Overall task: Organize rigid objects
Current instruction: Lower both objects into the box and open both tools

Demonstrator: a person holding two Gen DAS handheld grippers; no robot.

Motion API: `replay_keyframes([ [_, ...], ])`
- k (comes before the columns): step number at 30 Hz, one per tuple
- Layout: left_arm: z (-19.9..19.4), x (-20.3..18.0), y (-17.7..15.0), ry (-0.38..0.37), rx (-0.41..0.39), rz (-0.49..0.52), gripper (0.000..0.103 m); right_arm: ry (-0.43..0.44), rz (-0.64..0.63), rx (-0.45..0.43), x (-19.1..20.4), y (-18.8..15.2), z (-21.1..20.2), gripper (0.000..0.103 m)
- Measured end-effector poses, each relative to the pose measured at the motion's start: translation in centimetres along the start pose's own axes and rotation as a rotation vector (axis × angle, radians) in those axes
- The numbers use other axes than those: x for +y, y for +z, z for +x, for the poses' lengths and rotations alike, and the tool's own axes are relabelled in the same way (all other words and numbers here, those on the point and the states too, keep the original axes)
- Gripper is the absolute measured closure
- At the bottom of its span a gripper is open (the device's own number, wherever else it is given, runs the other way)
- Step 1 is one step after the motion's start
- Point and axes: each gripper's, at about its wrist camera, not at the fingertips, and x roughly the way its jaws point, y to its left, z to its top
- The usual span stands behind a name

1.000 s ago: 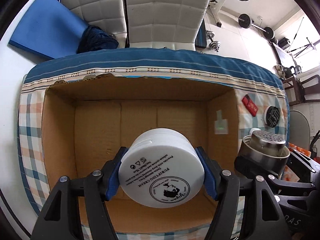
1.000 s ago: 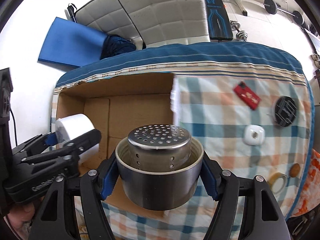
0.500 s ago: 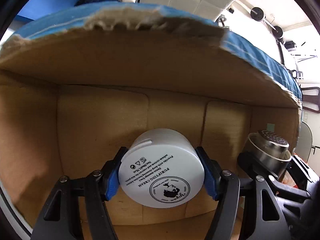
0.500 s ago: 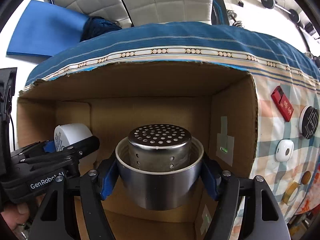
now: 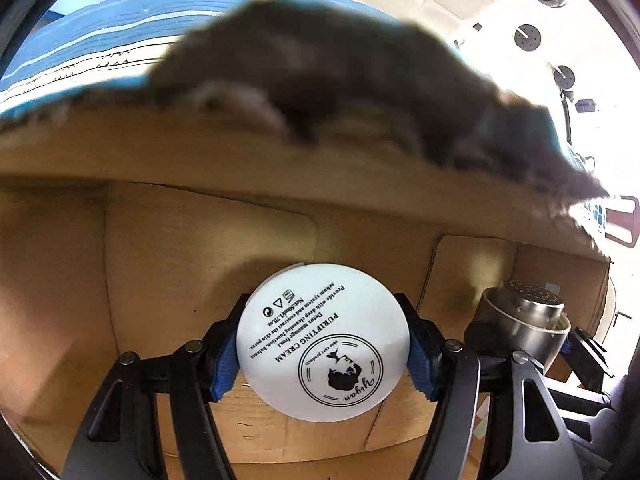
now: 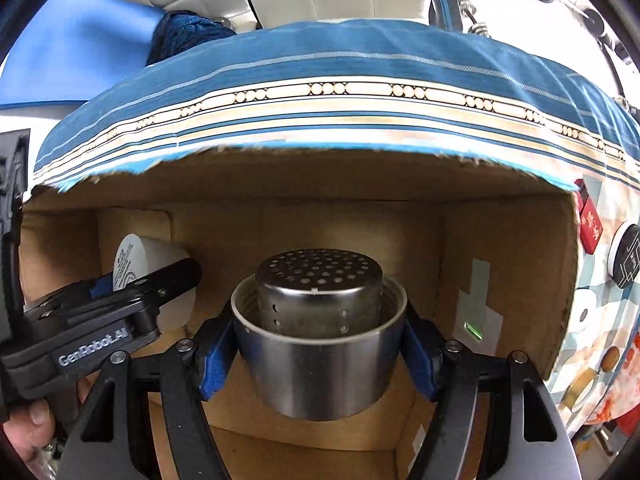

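A white cream jar [image 5: 324,342] with black print on its round face sits between the blue pads of my left gripper [image 5: 322,354], which is shut on it low inside the cardboard box [image 5: 160,264]. The steel cup with a perforated insert [image 6: 318,330] is clamped by my right gripper [image 6: 318,354], also down in the box [image 6: 512,248] near its right wall. Each view shows the other pair: the steel cup [image 5: 524,320] at the right, the white jar [image 6: 154,276] and left gripper [image 6: 120,312] at the left.
The box's torn far rim [image 6: 320,152] rises close above both grippers. It stands on a blue-striped and checked cloth [image 6: 320,76]. A red packet [image 6: 590,222], a black round disc [image 6: 628,258] and tape rolls [image 6: 580,384] lie on the cloth to the right. A hand [image 6: 28,428] holds the left gripper.
Both grippers have sunk from above the box down into it, each still clamping its object. The far rim now looms large and blurred in the left wrist view.
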Motion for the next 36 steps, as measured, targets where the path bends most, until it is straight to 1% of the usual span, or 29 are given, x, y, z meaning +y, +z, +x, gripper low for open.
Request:
replay_keyframes([
  [2, -0.1, -0.2, -0.3, 0.004, 0.0, 0.0, 0.037, 0.0, 0.004, 0.016, -0.2, 0.1, 0.2, 0.029],
  [4, -0.1, -0.2, 0.2, 0.003, -0.004, -0.001, 0.037, 0.005, 0.008, 0.023, -0.5, 0.0, 0.3, 0.029],
  [10, -0.1, -0.3, -0.7, -0.016, 0.007, 0.019, 0.037, 0.01, 0.018, 0.04, -1.2, 0.1, 0.4, 0.029],
  [14, -0.5, 0.3, -1.2, -0.05, 0.016, 0.011, 0.037, 0.015, 0.007, 0.016, -1.9, -0.4, -0.6, 0.026],
  [16, -0.8, 0.5, -1.4, -0.056, 0.019, 0.009, 0.035, 0.014, 0.003, 0.006, -1.9, -0.6, -1.1, 0.023],
  [17, -1.0, 0.7, -1.5, -0.058, 0.016, 0.008, 0.035, 0.013, 0.003, 0.005, -2.0, -0.8, -1.2, 0.02],
  [18, -1.2, 0.8, -1.6, -0.057, 0.014, 0.006, 0.035, 0.005, 0.003, 0.002, -1.9, -1.0, -1.3, 0.013],
  [20, -1.6, 1.0, -1.8, -0.053, 0.008, 0.009, 0.033, -0.009, -0.001, -0.014, -2.0, -1.4, -1.7, 0.004],
  [21, -1.8, 1.0, -2.0, -0.051, 0.004, 0.011, 0.033, -0.011, -0.002, -0.017, -2.0, -1.6, -1.9, 0.003],
  [23, -2.6, 1.2, -2.6, -0.043, -0.014, 0.011, 0.033, -0.013, -0.003, -0.016, -2.4, -2.4, -2.3, 0.003],
  [25, -3.5, 1.1, -3.1, -0.04, -0.032, 0.012, 0.033, -0.018, -0.009, -0.021, -2.4, -2.4, -3.3, 0.003],
  [29, -6.4, -0.1, -5.2, 0.04, -0.109, 0.058, 0.031, -0.018, -0.019, -0.035, -2.5, -4.1, -4.5, 0.003],
  [32, -8.5, -0.5, -7.1, 0.093, -0.183, 0.087, 0.024, -0.01, -0.025, -0.049, -2.3, -6.1, -5.3, 0.003],
  [34, -9.9, -0.7, -7.8, 0.1, -0.219, 0.103, 0.017, -0.003, -0.038, -0.047, -1.7, -7.4, -5.5, 0.003],
  [36, -11.3, -0.9, -8.9, 0.099, -0.248, 0.112, 0.016, 0.005, -0.042, -0.054, -1.3, -8.8, -6.0, 0.003],
])
